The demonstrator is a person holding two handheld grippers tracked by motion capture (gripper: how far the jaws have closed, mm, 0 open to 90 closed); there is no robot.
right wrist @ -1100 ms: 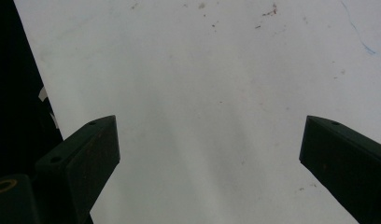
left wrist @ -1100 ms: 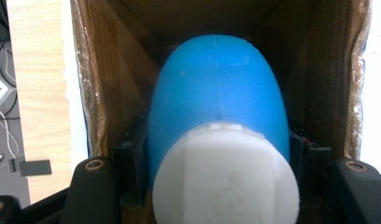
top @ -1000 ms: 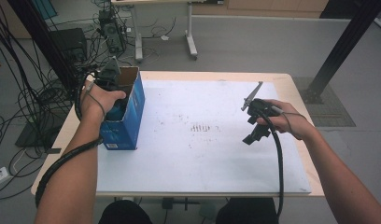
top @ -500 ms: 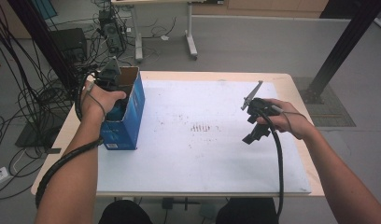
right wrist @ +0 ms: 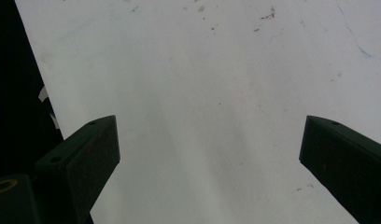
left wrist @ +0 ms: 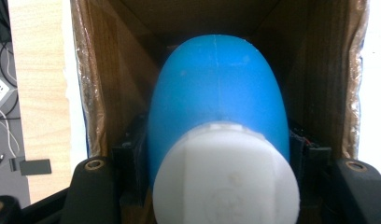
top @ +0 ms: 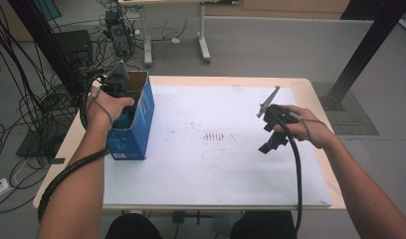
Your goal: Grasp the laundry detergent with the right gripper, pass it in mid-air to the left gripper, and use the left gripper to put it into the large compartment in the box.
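Cardboard walls of the blue box (top: 134, 124) at the white mat's (top: 216, 164) left edge hemmed in the left gripper (left wrist: 216, 154), clamped on a blue bottle (left wrist: 216, 93) inside, while the right gripper (right wrist: 209, 154) hung wide open, empty; nothing had shifted since earlier.

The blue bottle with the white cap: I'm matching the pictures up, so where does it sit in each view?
High view: the blue bottle is a sliver of blue inside the open box at the table's left, under the left gripper.
Left gripper view: centre of the frame, clamped between the black jaws, white cap nearest the camera.
Right gripper view: not in it; the open right gripper faces the white sheet.
Shared landmark: the box's brown cardboard walls.
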